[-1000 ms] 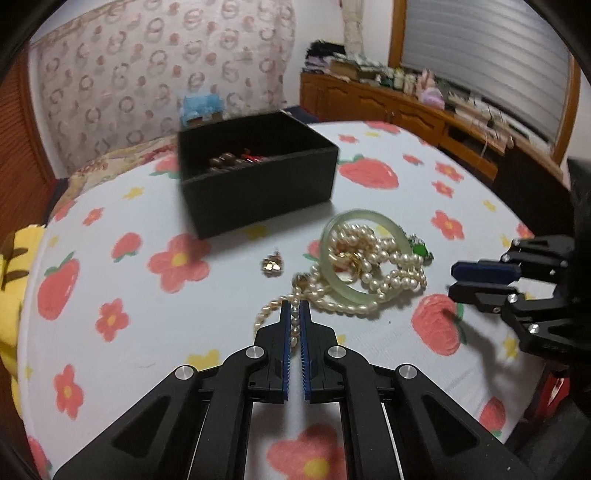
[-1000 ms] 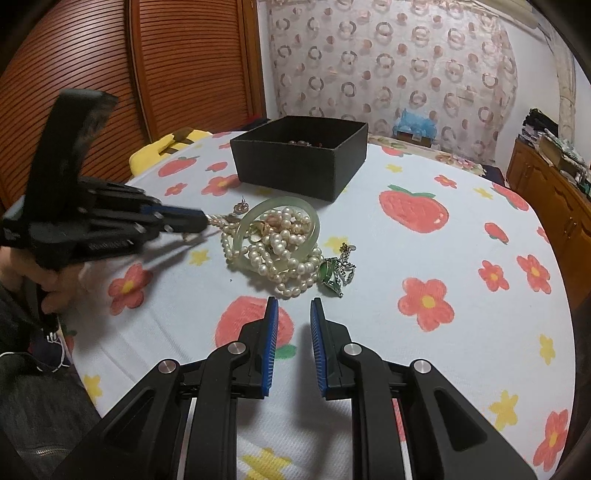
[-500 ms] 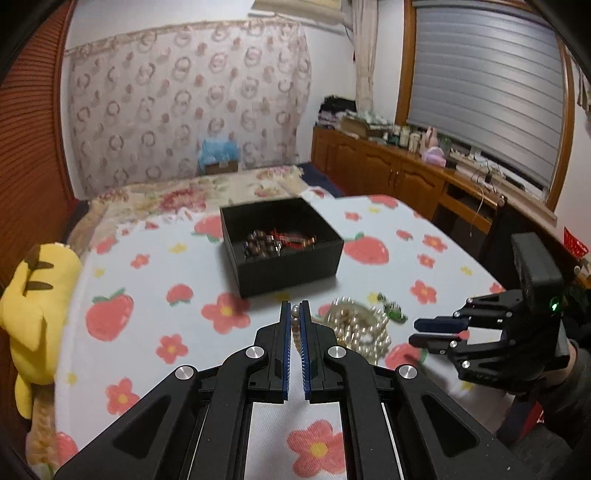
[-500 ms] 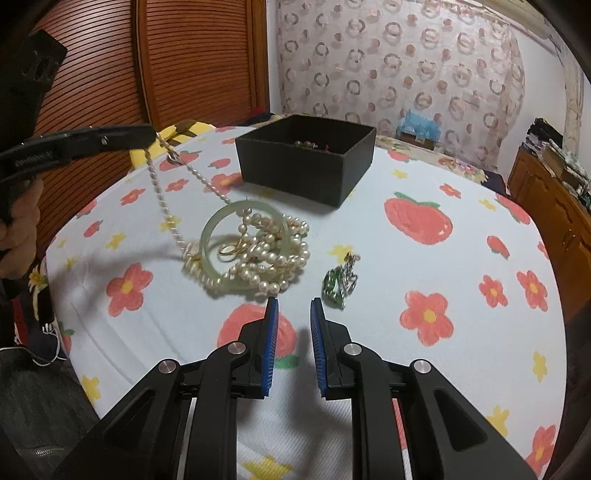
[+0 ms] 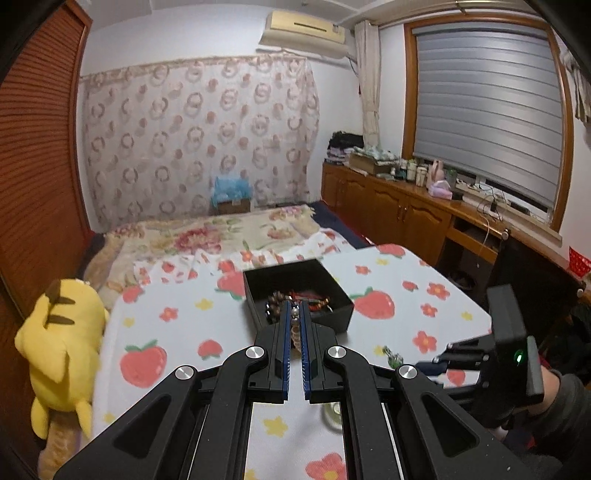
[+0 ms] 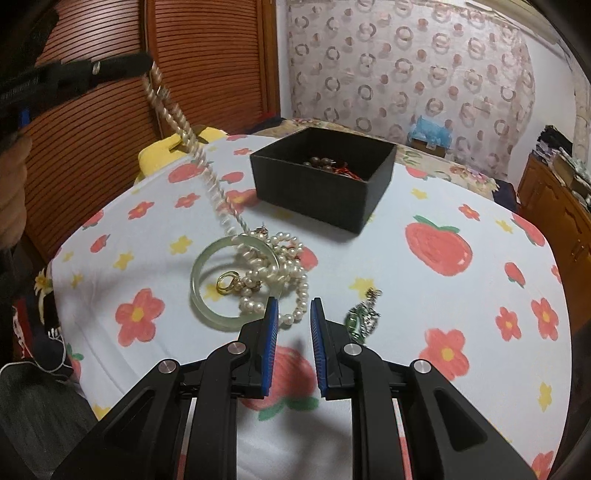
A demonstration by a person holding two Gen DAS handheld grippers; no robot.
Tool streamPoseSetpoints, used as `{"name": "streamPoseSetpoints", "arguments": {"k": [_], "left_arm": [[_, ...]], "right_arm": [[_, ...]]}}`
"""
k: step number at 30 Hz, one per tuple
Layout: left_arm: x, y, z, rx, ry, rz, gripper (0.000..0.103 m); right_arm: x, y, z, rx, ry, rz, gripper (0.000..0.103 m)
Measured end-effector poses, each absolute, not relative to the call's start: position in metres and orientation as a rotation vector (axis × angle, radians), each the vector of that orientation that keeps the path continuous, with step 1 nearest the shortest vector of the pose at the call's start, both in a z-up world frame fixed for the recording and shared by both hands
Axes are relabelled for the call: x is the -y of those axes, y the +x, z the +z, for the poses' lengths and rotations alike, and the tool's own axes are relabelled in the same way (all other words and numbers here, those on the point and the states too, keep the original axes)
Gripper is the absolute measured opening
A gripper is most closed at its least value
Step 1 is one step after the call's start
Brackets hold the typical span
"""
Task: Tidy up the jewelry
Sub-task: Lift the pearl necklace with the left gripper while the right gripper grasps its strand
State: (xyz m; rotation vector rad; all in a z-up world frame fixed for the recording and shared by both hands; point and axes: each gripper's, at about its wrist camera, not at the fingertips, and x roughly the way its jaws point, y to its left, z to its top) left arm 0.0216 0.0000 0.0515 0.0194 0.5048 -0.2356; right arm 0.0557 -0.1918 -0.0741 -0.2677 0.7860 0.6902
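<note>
Left gripper [image 5: 294, 314]: jaws pinched on the pearl necklace [image 6: 207, 173], held high above the bed; beads show between the blue pads.
Right gripper [image 6: 293, 310]: jaws a little apart with nothing between them, low over the sheet just short of the jewelry pile.
Pearl necklace: one end in the left gripper, strand slanting down taut to a heap of loops lying across the jade bangle [image 6: 207, 295].
Inside the bangle: a gold ring [image 6: 227, 282].
Beside the pile: a green and silver pendant [image 6: 362, 317], apart from the pearls.
Black box [image 6: 325, 184]: open, beyond the pile, with dark beads and red cord inside.
Surface: a bed sheet [image 6: 461, 302] printed with strawberries and flowers.
Room: louvred wooden doors [image 6: 207, 59], patterned curtain [image 5: 195, 136], wooden cabinets [image 5: 399, 210] under a shuttered window [image 5: 487, 96].
Left view only: air conditioner [image 5: 304, 26], yellow plush toy [image 5: 62, 339], right gripper's hand and sleeve [image 5: 554, 402].
Right view only: the jewelry pile and hanging strand.
</note>
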Motion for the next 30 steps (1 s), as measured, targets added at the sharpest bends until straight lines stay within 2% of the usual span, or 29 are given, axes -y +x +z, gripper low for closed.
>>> {"name": "streamPoseSetpoints", "arguments": {"k": [6, 7, 8, 10, 21, 22, 24, 27, 30], "left_arm": [[-0.006, 0.022, 0.053, -0.498, 0.015, -0.217, 0.004], [-0.006, 0.023, 0.052, -0.5, 0.012, -0.216, 0.004], [-0.007, 0.023, 0.05, -0.503, 0.011, -0.214, 0.004], [-0.008, 0.024, 0.048, -0.507, 0.01, -0.213, 0.004], [-0.007, 0.027, 0.039, -0.522, 0.014, -0.216, 0.004], [-0.007, 0.027, 0.038, -0.524, 0.016, -0.218, 0.004], [-0.006, 0.028, 0.036, -0.527, 0.017, -0.22, 0.004], [-0.006, 0.03, 0.034, -0.534, 0.018, -0.223, 0.004], [-0.006, 0.034, 0.033, -0.543, 0.018, -0.223, 0.004]], "right_arm": [[0.186, 0.056, -0.079, -0.805, -0.301, 0.712, 0.021], [0.185, 0.056, -0.079, -0.804, -0.307, 0.719, 0.024], [0.185, 0.054, -0.079, -0.802, -0.317, 0.727, 0.034], [0.184, 0.054, -0.08, -0.81, -0.33, 0.738, 0.04], [0.159, 0.057, -0.09, -0.774, -0.52, 0.697, 0.039], [0.158, 0.058, -0.09, -0.77, -0.526, 0.708, 0.039], [0.157, 0.06, -0.09, -0.771, -0.523, 0.727, 0.024], [0.156, 0.065, -0.087, -0.761, -0.506, 0.745, 0.009], [0.156, 0.068, -0.085, -0.765, -0.473, 0.774, 0.009]]}}
